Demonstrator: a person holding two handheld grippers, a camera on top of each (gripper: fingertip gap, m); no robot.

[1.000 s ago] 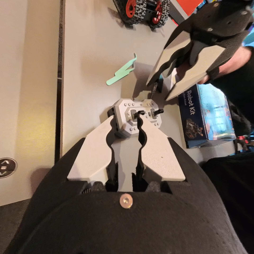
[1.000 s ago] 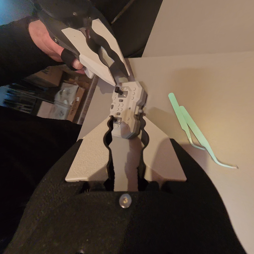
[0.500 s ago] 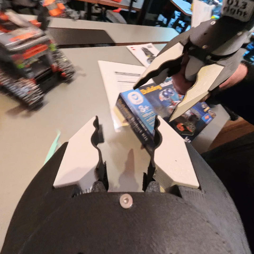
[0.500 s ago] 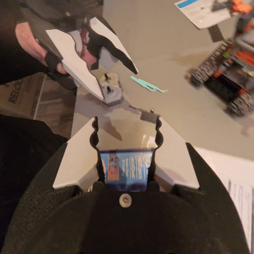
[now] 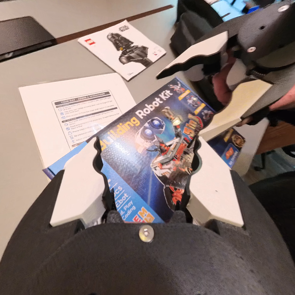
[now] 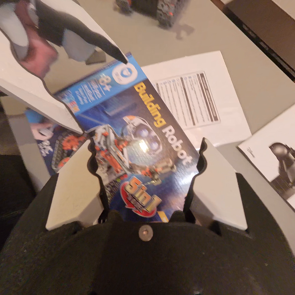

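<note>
A blue robot-kit box (image 5: 127, 127) lies flat on the grey table (image 5: 20, 151), part of it on a white printed sheet (image 5: 71, 99). My left gripper (image 5: 146, 140) is open and empty, hovering over the box with its fingers spread across the lid. My right gripper (image 6: 147, 140) is open and empty too, over the same box (image 6: 127, 103) from the opposite side. Each gripper shows in the other's view: the right one (image 5: 178, 105) at upper right, the left one (image 6: 104, 97) at upper left. Both views are blurred.
A white booklet with a dark helmeted figure (image 5: 124, 47) lies beyond the sheet and shows at the right edge of the right wrist view (image 6: 271, 159). A tracked toy vehicle (image 6: 151, 12) stands farther off. A dark bag (image 5: 191, 24) sits past the table edge. The tracked toy vehicle (image 6: 151, 12) lies some 25 cm from my left tips, 35 cm from my right tips.
A second ago both grippers were closed around a grey motor block. They have let it go, opened wide, and swung over to the blue box; the block is out of view.
</note>
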